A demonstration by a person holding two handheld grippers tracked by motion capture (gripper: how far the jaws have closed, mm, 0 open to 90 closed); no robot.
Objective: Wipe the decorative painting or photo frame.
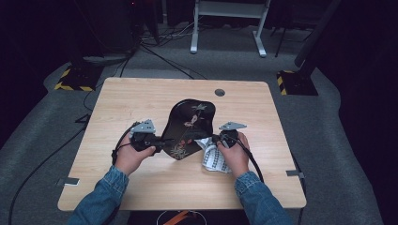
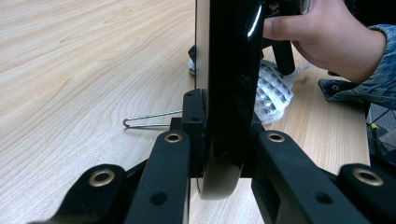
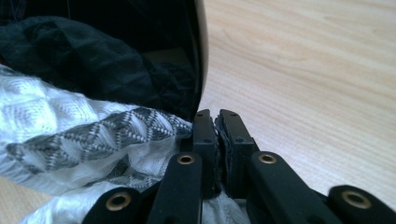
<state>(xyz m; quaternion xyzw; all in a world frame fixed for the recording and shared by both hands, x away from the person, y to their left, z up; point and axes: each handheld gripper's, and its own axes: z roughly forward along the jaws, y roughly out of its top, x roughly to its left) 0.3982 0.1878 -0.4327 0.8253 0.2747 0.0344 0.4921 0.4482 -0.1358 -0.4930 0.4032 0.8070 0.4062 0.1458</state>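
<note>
A black lacquered tray [image 1: 190,126] with a painted flower pattern stands tilted up on its edge at the middle of the wooden table [image 1: 131,98]. My left gripper [image 1: 162,140] is shut on the tray's lower left rim. In the left gripper view the tray [image 2: 229,70] shows edge-on between the jaws of the left gripper [image 2: 223,121]. My right gripper [image 1: 213,139] is shut on a white and grey patterned cloth [image 1: 213,157], which lies against the tray's right side. In the right gripper view the cloth [image 3: 70,135] bunches under the glossy tray [image 3: 140,46], and a fold sits between the right gripper [image 3: 218,126] pads.
A thin bent metal wire [image 2: 149,119] lies on the table behind the left jaw. A round cable hole [image 1: 219,92] sits near the table's far edge. Beyond the table are cables on the grey floor and a white desk frame [image 1: 228,23].
</note>
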